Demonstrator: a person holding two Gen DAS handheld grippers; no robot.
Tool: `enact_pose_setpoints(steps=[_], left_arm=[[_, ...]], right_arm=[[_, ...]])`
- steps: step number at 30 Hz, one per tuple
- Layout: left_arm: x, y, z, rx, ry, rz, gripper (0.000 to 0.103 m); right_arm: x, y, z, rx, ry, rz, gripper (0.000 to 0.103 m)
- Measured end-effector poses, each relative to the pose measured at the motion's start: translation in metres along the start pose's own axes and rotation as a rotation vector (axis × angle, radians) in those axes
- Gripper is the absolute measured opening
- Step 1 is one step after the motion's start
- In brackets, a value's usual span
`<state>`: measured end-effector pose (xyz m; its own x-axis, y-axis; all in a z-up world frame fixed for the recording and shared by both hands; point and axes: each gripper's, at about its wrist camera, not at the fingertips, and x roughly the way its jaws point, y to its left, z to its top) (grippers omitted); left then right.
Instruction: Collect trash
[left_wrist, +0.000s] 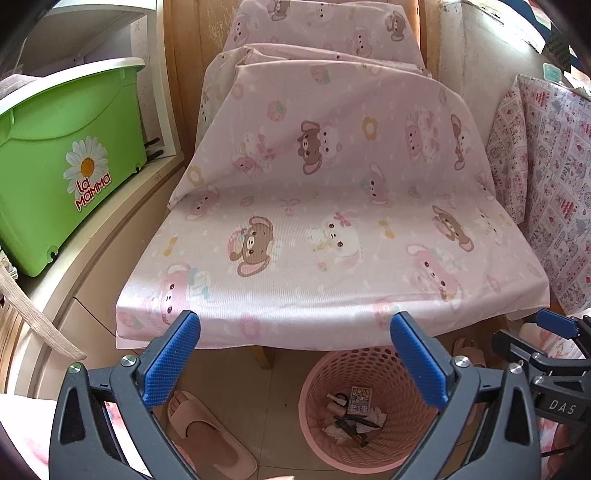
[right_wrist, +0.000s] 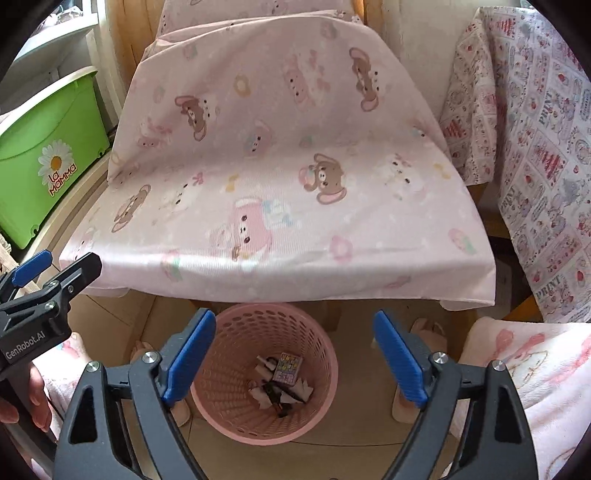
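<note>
A pink perforated waste basket (right_wrist: 225, 373) (left_wrist: 325, 380) stands on the floor below the front edge of a pink cartoon-print cloth (right_wrist: 280, 192) (left_wrist: 332, 221). Inside it lie several scraps: a small colourful box (right_wrist: 287, 366) (left_wrist: 357, 398), white paper bits and dark pieces (right_wrist: 275, 395). My right gripper (right_wrist: 293, 363) hangs open above the basket with nothing between its blue pads. My left gripper (left_wrist: 295, 363) is open too, held over the cloth's front edge and the basket, empty. The left gripper (right_wrist: 33, 273) also shows at the left of the right wrist view.
A green lidded bin (left_wrist: 55, 155) marked with a daisy sits on a shelf at left. A pink slipper (left_wrist: 207, 435) lies on the floor beside the basket. A patterned white cloth (right_wrist: 535, 166) hangs at right. A person's hand (right_wrist: 33, 398) holds the left tool.
</note>
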<state>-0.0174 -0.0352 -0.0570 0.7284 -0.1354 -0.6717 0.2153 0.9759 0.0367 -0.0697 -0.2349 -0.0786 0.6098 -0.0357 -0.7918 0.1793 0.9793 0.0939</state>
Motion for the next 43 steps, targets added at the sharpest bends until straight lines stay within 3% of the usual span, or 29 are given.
enact_pose_setpoints(steps=[15,43], left_arm=[[-0.010,0.002,0.000,0.000,-0.041,0.035,0.102],[-0.010,0.001,0.003,0.022,-0.055,0.056,0.102]], right_arm=[[-0.033,-0.003,0.013,-0.007,-0.113,-0.030,0.089],[-0.028,0.000,0.013,-0.030,-0.105,-0.043,0.089]])
